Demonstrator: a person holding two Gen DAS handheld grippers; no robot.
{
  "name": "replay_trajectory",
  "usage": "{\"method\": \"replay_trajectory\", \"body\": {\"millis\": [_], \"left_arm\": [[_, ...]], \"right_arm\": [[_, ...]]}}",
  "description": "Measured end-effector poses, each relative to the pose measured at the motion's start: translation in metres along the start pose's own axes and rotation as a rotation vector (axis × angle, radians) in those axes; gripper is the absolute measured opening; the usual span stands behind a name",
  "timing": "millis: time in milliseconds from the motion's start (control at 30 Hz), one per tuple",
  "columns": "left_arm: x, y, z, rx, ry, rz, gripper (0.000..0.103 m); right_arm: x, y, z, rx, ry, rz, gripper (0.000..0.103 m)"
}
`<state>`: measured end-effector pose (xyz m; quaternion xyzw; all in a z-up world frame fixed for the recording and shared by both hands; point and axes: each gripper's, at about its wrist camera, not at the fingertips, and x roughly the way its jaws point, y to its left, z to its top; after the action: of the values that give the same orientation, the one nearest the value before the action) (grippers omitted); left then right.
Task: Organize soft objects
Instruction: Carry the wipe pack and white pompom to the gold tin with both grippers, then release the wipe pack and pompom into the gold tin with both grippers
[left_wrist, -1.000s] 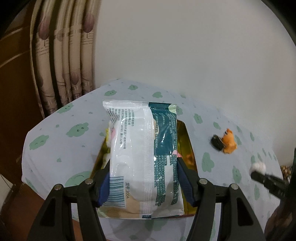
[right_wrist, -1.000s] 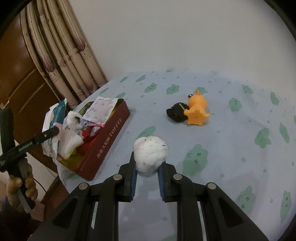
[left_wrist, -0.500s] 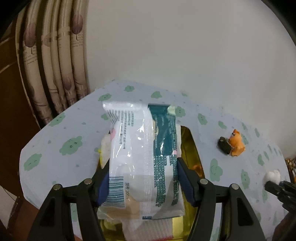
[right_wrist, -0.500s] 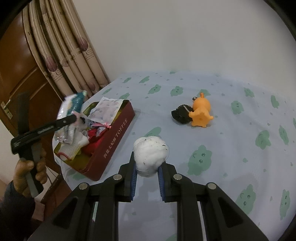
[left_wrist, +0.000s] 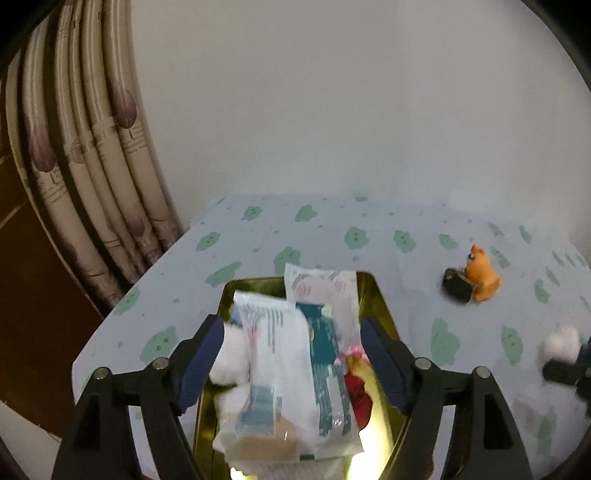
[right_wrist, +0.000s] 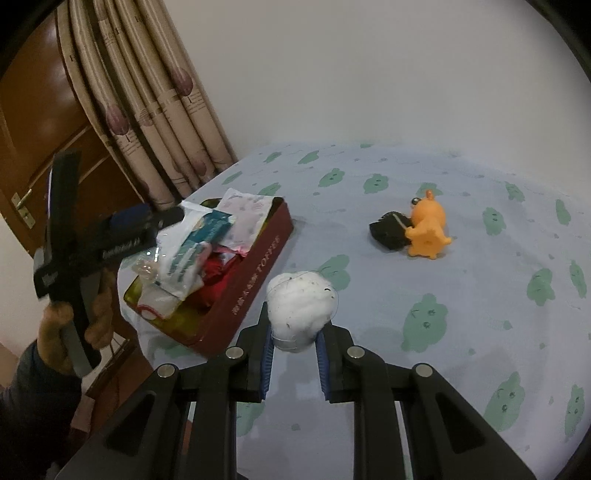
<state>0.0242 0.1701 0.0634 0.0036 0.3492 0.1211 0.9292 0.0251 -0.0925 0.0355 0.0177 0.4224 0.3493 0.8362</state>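
A white and teal wipes packet (left_wrist: 291, 376) lies on other soft things in the open red toffee tin (left_wrist: 380, 295). My left gripper (left_wrist: 291, 325) hangs just over it, jaws opening, and the blue pads stand clear of the packet's sides. In the right wrist view the same packet (right_wrist: 188, 254) rests in the tin (right_wrist: 258, 273) under the left gripper (right_wrist: 147, 221). My right gripper (right_wrist: 293, 343) is shut on a white fluffy ball (right_wrist: 301, 310), held above the cloth right of the tin.
An orange toy animal (right_wrist: 426, 230) and a small black object (right_wrist: 389, 230) sit together on the green-patterned tablecloth (right_wrist: 480, 295). Curtains (right_wrist: 155, 122) and a wooden door (right_wrist: 40, 147) stand at the left. A person's hand (right_wrist: 74, 321) holds the left gripper's handle.
The left gripper moved over the tin and its jaws spread. The wipes packet left the pads and dropped onto the tin's contents. The right gripper kept its hold on the ball.
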Motion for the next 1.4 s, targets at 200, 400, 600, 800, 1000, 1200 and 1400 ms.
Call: {"method": "replay_trajectory", "body": {"millis": [200,400,600,800,1000,1200,1400], "left_arm": [[-0.033,0.017,0.004,-0.134,-0.029,-0.015,0.079],[-0.074,0.015,-0.034,-0.194,-0.006,0.192,0.079],[-0.098,0.023,-0.071,-0.268,-0.026,0.187,0.079],[-0.088,0.035,-0.080,-0.322,-0.012,0.151,0.079],[-0.079,0.044,-0.084,-0.360,0.020,0.128,0.079],[-0.079,0.049,-0.085,-0.389,0.013,0.122,0.079],[-0.076,0.046,-0.084,-0.375,0.021,0.128,0.079]], "right_arm": [[0.003,0.017,0.011,-0.020,0.002,0.053,0.019],[0.035,0.051,0.031,-0.060,0.047,0.163,0.020],[0.087,0.074,0.045,-0.082,0.117,0.169,0.021],[0.129,0.081,0.051,-0.092,0.169,0.116,0.021],[0.145,0.085,0.054,-0.116,0.182,0.083,0.022],[0.156,0.083,0.057,-0.121,0.191,0.067,0.025],[0.154,0.082,0.059,-0.126,0.169,0.060,0.043]]}}
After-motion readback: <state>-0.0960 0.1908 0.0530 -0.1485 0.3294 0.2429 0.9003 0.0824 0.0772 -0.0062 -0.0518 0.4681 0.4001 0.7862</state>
